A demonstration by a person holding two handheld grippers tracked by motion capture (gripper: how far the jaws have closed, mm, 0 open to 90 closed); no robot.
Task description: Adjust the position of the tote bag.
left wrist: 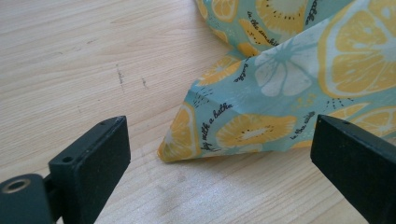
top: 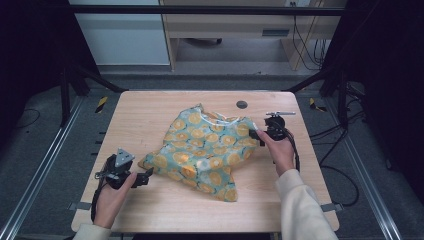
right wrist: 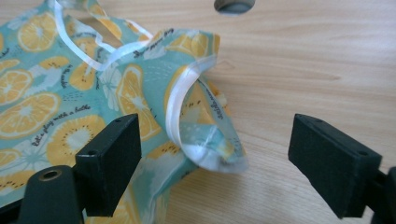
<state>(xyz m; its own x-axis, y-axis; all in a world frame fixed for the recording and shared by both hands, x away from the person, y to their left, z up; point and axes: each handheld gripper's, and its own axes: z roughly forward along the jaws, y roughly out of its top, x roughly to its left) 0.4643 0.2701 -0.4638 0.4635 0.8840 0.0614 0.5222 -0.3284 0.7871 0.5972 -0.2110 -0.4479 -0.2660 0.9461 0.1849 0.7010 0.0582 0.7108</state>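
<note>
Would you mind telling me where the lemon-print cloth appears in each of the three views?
High view: the cloth lies crumpled at the middle of the table, between the two grippers.
Left gripper view: upper right, one corner pointing down between the open jaws.
Right gripper view: left and centre, its white-edged fold between the open jaws.
Shared landmark: the lemon-slice print on teal, with the pale wood grain beneath it.

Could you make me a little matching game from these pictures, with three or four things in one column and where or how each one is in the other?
Things:
1. garment
2. left gripper
3. right gripper
4. round hole

Places or states:
A. set in the table top, beyond the cloth
B. open at the white-trimmed edge
C. crumpled at the table's middle
D. open at the lower pointed corner

Pairs: 1-C, 2-D, 3-B, 4-A
</note>
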